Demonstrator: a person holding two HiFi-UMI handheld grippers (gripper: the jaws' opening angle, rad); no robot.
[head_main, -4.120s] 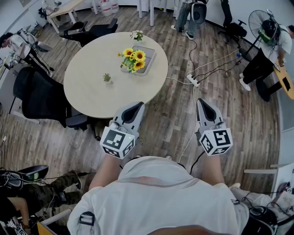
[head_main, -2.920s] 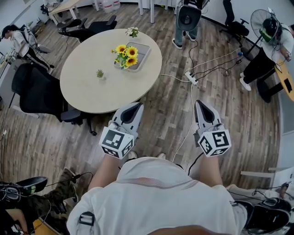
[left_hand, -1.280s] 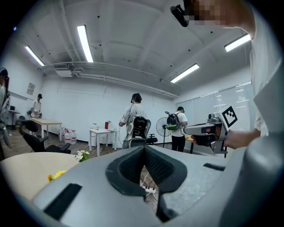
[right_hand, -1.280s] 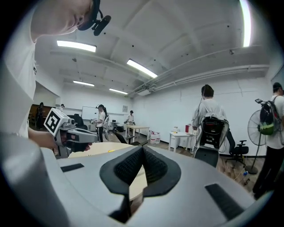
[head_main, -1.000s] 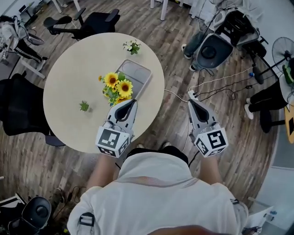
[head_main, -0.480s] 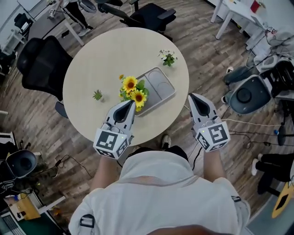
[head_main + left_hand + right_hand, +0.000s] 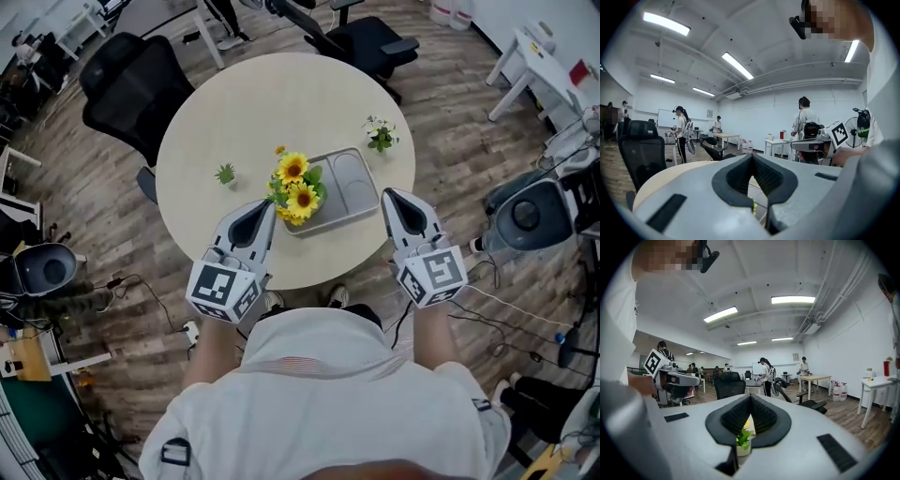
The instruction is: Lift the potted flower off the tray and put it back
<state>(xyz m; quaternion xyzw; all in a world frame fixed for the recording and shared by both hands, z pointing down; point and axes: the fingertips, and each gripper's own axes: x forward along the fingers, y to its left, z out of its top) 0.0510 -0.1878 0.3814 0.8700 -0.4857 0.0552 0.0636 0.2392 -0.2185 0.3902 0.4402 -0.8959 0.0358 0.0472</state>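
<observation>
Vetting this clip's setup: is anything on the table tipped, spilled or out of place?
Nothing stands out. The potted sunflower sits at the left end of the tray; the small green plant and the white-flowered plant stand upright on the table; nothing spilled. The left tool and right tool are shut, empty.

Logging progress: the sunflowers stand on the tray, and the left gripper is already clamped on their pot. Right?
Not quite. The left gripper is shut on nothing: the left gripper view shows its jaws together, no pot between them. The sunflowers do stand on the tray.
</observation>
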